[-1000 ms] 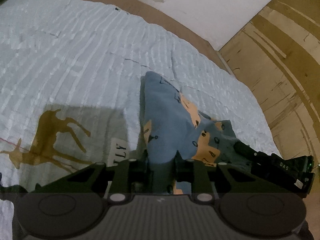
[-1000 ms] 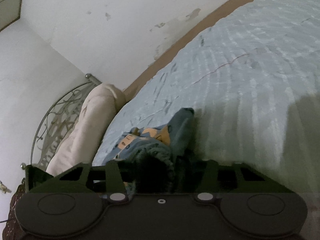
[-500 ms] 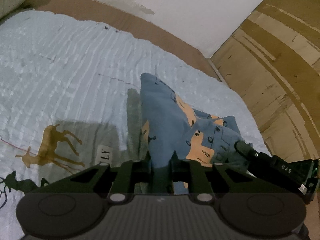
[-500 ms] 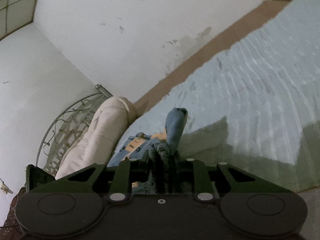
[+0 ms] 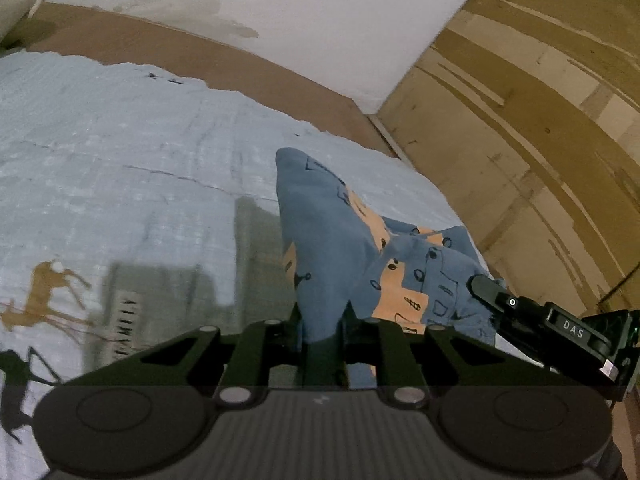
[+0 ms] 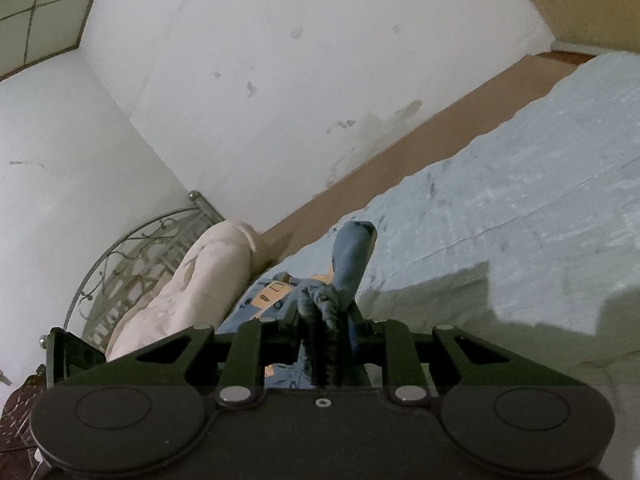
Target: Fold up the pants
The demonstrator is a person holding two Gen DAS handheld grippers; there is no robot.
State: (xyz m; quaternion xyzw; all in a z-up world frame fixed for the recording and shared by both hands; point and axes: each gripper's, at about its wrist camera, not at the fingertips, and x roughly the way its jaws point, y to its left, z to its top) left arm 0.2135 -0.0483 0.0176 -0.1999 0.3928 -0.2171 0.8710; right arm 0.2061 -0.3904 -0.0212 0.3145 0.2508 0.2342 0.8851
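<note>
The pants (image 5: 328, 248) are blue with orange patches and small dark prints. They hang lifted above a light blue bedspread (image 5: 120, 152), stretched between both grippers. My left gripper (image 5: 323, 332) is shut on one edge of the pants. My right gripper (image 6: 326, 334) is shut on a bunched dark blue edge of the pants (image 6: 352, 256). The right gripper also shows at the right of the left wrist view (image 5: 484, 288), clamped on the far edge. The fingertips are hidden by cloth.
The bedspread has brown and black deer prints (image 5: 48, 292) at the left. A cream pillow (image 6: 192, 280) and a metal headboard (image 6: 120, 264) lie beyond the pants. A white wall (image 6: 280, 60) and a wooden panel (image 5: 540, 140) border the bed.
Both grippers have risen and tilted upward with the pants. More wall shows in both views. The pants hang higher off the bedspread than before.
</note>
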